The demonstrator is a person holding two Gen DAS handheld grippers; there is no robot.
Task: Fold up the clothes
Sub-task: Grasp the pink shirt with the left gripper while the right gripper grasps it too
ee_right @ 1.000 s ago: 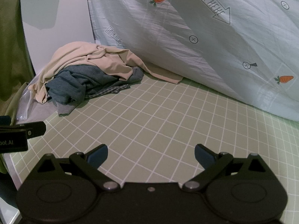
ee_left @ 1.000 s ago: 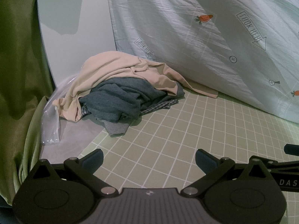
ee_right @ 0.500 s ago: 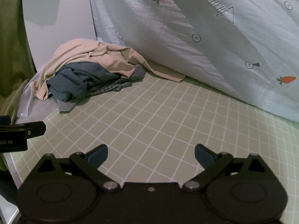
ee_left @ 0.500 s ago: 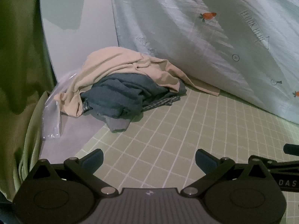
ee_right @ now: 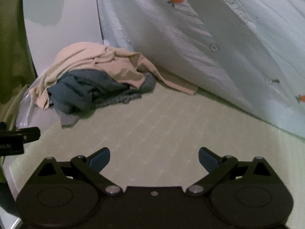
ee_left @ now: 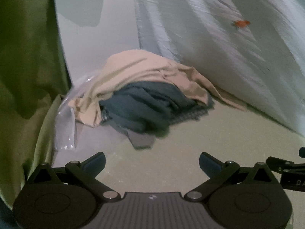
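Observation:
A heap of clothes lies on the green checked mat against the back. A beige garment drapes over a dark blue-grey garment; a bit of checked cloth shows beneath. The same heap shows in the right wrist view, beige over blue-grey. My left gripper is open and empty, a short way in front of the heap. My right gripper is open and empty, further right and back from the heap. Both views are motion-blurred.
A pale bed sheet with carrot prints hangs along the back right. A white board stands behind the heap. A green curtain hangs at the left, with a clear plastic bag at its foot.
Both grippers have moved forward and left towards the heap, which now looms larger and nearer the centre. Jaws stay open. The clothes have not moved.

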